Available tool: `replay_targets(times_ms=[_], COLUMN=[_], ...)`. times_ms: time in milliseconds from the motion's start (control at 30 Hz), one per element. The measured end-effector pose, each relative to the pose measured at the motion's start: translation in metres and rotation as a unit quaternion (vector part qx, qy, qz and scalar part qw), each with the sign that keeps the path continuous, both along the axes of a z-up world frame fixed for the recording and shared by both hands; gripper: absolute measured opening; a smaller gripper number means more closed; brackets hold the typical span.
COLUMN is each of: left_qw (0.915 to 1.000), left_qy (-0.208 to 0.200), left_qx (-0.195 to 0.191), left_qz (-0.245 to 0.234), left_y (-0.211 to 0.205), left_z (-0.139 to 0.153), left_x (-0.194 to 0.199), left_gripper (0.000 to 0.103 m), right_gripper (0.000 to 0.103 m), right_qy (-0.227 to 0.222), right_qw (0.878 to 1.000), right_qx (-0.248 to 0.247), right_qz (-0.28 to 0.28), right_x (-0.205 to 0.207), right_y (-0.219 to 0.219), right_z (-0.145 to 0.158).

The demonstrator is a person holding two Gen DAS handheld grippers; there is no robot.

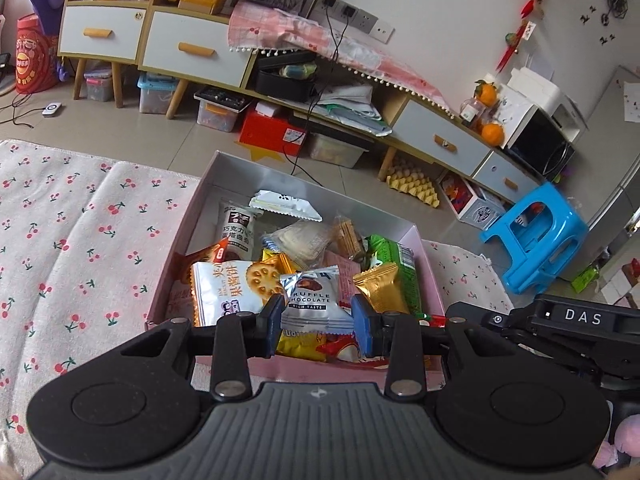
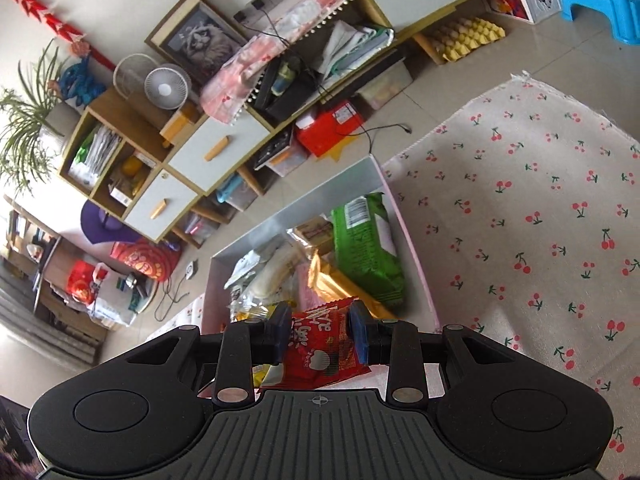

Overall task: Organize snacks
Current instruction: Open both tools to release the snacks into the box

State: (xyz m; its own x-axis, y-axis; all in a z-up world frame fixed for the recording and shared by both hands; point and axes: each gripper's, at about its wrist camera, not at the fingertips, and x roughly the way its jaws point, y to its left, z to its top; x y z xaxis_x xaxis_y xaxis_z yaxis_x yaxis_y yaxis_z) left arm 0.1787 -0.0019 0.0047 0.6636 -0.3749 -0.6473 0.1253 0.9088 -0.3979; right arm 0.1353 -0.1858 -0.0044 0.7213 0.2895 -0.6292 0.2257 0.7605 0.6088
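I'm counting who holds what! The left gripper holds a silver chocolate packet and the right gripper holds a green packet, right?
Not quite. The right gripper holds a red packet, as the right wrist view shows; the green packet lies in the box. The left gripper does hold the silver chocolate packet.

Glossy foil truffle chocolate packet [image 1: 310,300] and red packet [image 2: 324,350] — crinkled; cherry-print cloth [image 1: 80,248] matt, woven; box [image 1: 240,176] smooth card.

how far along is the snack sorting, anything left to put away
Done: many packets already lie in the pink cardboard box. In hand: the left gripper holds a white truffle chocolate packet and the right gripper a red snack packet, both over the box. Left: dropping those two; no loose snacks show on the cherry-print cloth.
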Motion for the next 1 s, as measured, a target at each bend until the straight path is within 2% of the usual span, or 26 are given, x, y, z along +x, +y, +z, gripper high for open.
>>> replay_targets(times_ms=[200, 300, 633, 700, 833, 900, 1000], left_qw=[1.0, 0.9999, 0.9996, 0.9995, 0.9993, 0.9991, 0.9992], left_qy=[0.005, 0.005, -0.003, -0.009, -0.017, -0.017, -0.015], left_qx=[-0.004, 0.001, 0.013, 0.018, 0.031, 0.035, 0.037], left_qz=[-0.006, -0.012, -0.026, -0.026, -0.016, -0.014, -0.009], left_y=[-0.007, -0.013, -0.034, -0.037, -0.039, -0.038, -0.035], left_z=[0.0, 0.002, 0.002, 0.003, 0.005, 0.006, 0.008], left_x=[0.005, 0.007, 0.02, 0.021, 0.02, 0.018, 0.015], left_gripper=[0.033, 0.034, 0.034, 0.033, 0.052, 0.052, 0.059], right_gripper=[0.034, 0.043, 0.046, 0.049, 0.051, 0.052, 0.055], right_qy=[0.002, 0.007, 0.001, -0.002, -0.002, -0.001, -0.002], right_qw=[1.0, 1.0, 1.0, 1.0, 1.0, 1.0, 1.0], right_qx=[-0.001, 0.0, -0.007, -0.007, -0.003, 0.0, 0.002], right_qz=[-0.005, -0.006, -0.009, -0.011, -0.014, -0.016, -0.016], right_x=[0.004, 0.005, 0.005, 0.005, 0.004, 0.003, 0.002], right_y=[-0.001, -0.001, -0.008, -0.01, -0.015, -0.017, -0.016], right_z=[-0.009, -0.01, -0.005, -0.004, -0.004, -0.003, -0.002])
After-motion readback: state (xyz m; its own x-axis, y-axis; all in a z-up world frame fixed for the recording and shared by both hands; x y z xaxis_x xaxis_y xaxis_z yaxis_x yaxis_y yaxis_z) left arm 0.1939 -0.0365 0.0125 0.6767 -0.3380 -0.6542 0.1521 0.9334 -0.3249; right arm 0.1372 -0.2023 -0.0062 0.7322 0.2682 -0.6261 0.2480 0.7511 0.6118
